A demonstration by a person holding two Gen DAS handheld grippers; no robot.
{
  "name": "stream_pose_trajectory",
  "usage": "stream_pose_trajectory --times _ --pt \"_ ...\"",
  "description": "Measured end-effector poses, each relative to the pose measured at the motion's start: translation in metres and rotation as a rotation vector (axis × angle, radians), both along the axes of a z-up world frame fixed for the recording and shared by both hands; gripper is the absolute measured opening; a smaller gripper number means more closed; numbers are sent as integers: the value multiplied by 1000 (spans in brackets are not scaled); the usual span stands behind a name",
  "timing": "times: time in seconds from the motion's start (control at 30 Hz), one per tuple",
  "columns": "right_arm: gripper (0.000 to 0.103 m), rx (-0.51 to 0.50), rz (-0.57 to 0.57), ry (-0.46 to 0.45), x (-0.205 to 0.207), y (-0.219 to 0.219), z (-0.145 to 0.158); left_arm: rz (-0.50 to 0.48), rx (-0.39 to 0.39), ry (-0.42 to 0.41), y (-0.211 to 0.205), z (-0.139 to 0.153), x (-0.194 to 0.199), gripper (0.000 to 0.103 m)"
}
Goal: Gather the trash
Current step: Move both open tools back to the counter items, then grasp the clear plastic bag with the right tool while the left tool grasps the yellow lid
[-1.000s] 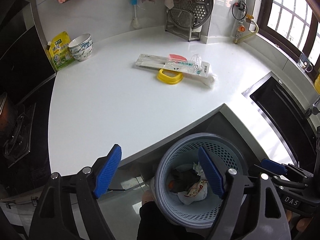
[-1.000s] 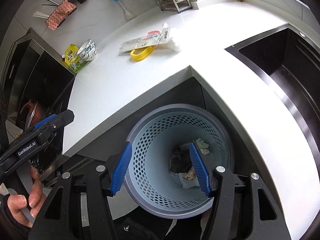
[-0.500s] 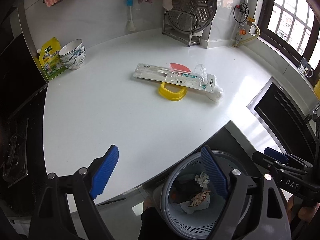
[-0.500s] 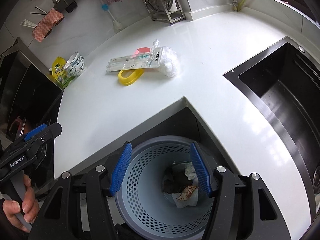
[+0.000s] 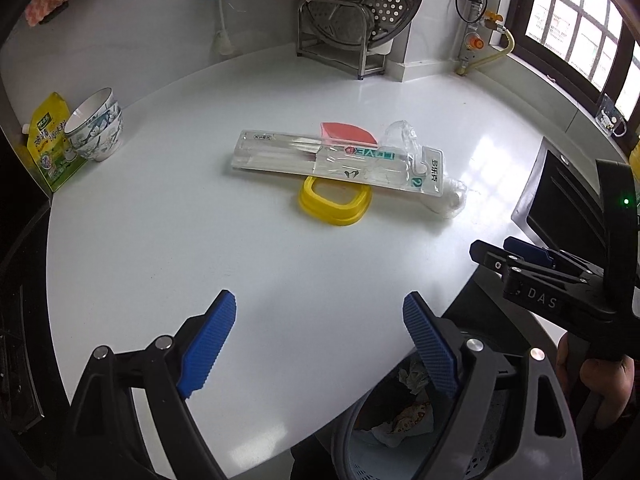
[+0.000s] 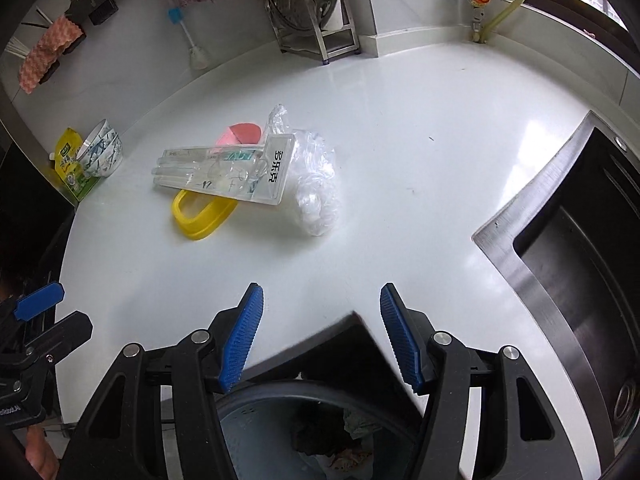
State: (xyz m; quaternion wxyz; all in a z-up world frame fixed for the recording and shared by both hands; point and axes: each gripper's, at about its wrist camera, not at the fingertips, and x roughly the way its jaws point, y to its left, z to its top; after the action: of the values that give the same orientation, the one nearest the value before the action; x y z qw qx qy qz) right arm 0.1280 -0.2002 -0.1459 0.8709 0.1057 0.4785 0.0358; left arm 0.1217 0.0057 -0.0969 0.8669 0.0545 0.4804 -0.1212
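Trash lies mid-counter: a clear plastic toothbrush package (image 5: 336, 160) (image 6: 224, 172) rests across a yellow ring-shaped lid (image 5: 335, 202) (image 6: 200, 214), with a red piece (image 5: 346, 134) behind it and a crumpled clear bag (image 6: 316, 180) (image 5: 450, 200) at its right end. A blue perforated bin (image 5: 400, 436) (image 6: 316, 436) holding trash stands below the counter corner. My left gripper (image 5: 324, 344) is open and empty over the near counter edge. My right gripper (image 6: 320, 336) is open and empty over the counter corner, above the bin.
Stacked bowls (image 5: 96, 128) and a yellow pouch (image 5: 50, 144) sit at the far left. A steel rack with a steamer tray (image 5: 360, 20) stands at the back. A dark sink (image 6: 580, 272) is on the right. A stove lies beyond the counter's left edge.
Both grippers have risen from over the bin and moved forward toward the counter; the bin has slid to the bottom of both views. Both stay open and empty.
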Motion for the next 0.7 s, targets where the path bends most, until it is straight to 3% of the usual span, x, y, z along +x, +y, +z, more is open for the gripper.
stream_pose_trajectory --times 0.23,0.63,0.7 --pt "58 -56 32 -17 37 6 -15 -2 -62 -4 2 -20 37 84" --pt "58 -107 49 -68 65 15 -23 -28 -68 3 -2 -42 70 87" --pt "54 -94 49 -80 67 15 -23 -33 -77 6 -3 -44 73 88"
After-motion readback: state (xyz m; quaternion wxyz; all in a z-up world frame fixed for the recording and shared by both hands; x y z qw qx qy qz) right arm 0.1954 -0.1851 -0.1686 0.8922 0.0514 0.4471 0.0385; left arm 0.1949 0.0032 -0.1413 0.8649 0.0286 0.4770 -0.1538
